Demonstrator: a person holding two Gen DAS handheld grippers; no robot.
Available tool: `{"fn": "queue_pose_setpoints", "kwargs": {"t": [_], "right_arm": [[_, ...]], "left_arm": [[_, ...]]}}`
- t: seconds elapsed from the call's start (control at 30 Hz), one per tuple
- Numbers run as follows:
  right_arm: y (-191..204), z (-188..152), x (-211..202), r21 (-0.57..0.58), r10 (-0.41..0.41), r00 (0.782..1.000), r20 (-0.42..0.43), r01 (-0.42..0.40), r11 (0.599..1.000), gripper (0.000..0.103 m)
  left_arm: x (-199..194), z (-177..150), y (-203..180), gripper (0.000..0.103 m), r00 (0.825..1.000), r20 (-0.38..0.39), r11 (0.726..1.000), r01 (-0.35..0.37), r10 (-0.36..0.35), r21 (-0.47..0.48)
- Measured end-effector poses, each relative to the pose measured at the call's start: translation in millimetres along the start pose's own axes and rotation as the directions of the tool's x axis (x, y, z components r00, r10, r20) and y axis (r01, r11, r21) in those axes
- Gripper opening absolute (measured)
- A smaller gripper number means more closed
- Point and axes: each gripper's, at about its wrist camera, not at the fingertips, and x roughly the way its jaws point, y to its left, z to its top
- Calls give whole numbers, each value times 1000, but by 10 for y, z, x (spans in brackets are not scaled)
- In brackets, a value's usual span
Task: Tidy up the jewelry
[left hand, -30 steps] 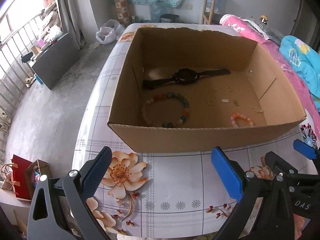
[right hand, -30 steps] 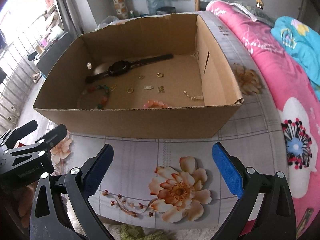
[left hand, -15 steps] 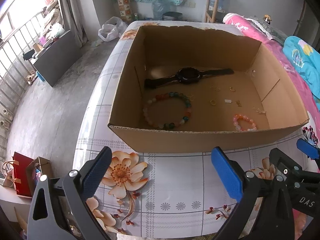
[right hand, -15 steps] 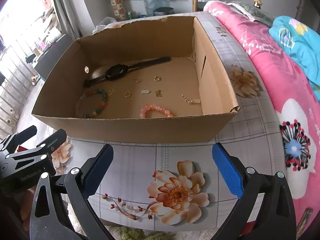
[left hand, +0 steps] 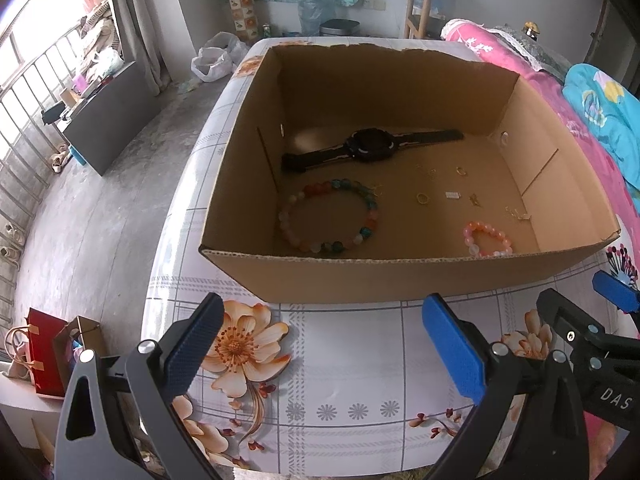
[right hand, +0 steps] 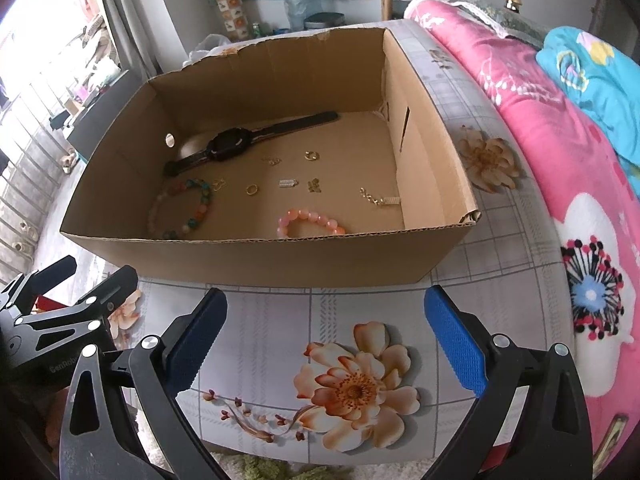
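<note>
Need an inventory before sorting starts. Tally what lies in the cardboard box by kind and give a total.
Watches: 1, the black watch
Bead bracelets: 2, the multicoloured bracelet and the pink bracelet
Small gold and silver pieces: 7 that I can make out, among them a ring and a short chain
Total: 10

1. Plain brown cardboard box (left hand: 400,276).
2. Black watch (left hand: 370,147), multicoloured bead bracelet (left hand: 330,216), pink bead bracelet (right hand: 310,222).
3. Grey-checked tablecloth (right hand: 280,340) with peach flowers.
4. Blue pads (right hand: 454,340) on black grippers.
5. Hot pink floral blanket (right hand: 560,140).
</note>
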Motion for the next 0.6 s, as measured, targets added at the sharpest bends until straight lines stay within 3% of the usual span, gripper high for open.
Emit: {"fn": "queue_pose_setpoints", "kwargs": {"t": [0.6], "right_arm": [[3, -4, 10, 3, 1, 1000, 0, -1, 1000, 95]], "left_arm": [[7, 15, -7, 97, 1000, -2, 1000, 3, -3, 1]]}}
